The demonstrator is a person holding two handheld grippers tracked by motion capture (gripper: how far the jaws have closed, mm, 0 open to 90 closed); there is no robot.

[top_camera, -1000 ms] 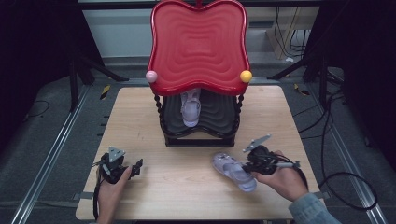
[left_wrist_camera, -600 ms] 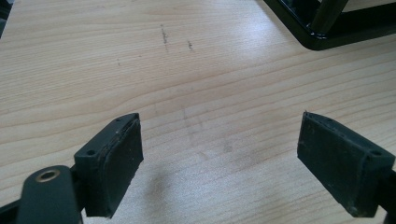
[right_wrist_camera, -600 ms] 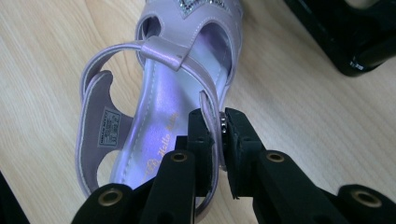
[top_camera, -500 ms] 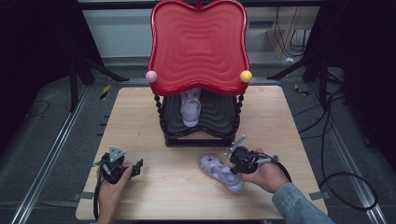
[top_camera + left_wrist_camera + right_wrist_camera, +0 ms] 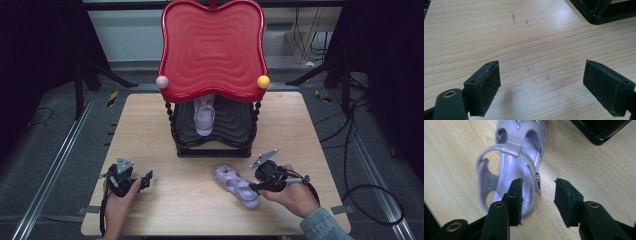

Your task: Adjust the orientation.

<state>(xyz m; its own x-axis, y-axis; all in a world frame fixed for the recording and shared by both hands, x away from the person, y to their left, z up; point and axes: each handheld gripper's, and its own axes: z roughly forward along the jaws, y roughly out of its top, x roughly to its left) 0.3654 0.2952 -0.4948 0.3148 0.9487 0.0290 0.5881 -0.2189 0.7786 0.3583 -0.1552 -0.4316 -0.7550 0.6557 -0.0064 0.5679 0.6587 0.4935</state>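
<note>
On the left, the left gripper (image 5: 131,181) is sitting low over the bare desk (image 5: 150,125) near its front left corner, in the same spot as a second ago; in the left gripper view its jaws are standing wide apart with nothing but wood grain between them, so it is released and idle.

In the middle, the black shoe rack (image 5: 214,145) with its red wavy top (image 5: 213,50) is standing toward the back of the desk, and one lilac sandal (image 5: 204,116) is lying on its lower shelf.

Further right, the second lilac sandal (image 5: 236,185) is lying flat on the desk just in front of the rack, having been carried leftward from where it was a second ago. The right gripper (image 5: 256,187) is right at its heel end, and its jaws have just been opening: in the right gripper view the heel strap (image 5: 506,148) and side of the sandal sit between and just ahead of the pads (image 5: 517,195), which are no longer pressing on it. That reads as the sandal being let go on the desk, perhaps for a fresh grasp before shelving.

For room, the sandal is lying well clear of the front edge, with open wood to its left and behind the right hand (image 5: 292,192). The rack's front rail (image 5: 599,132) is close ahead, the one edge to mind.
</note>
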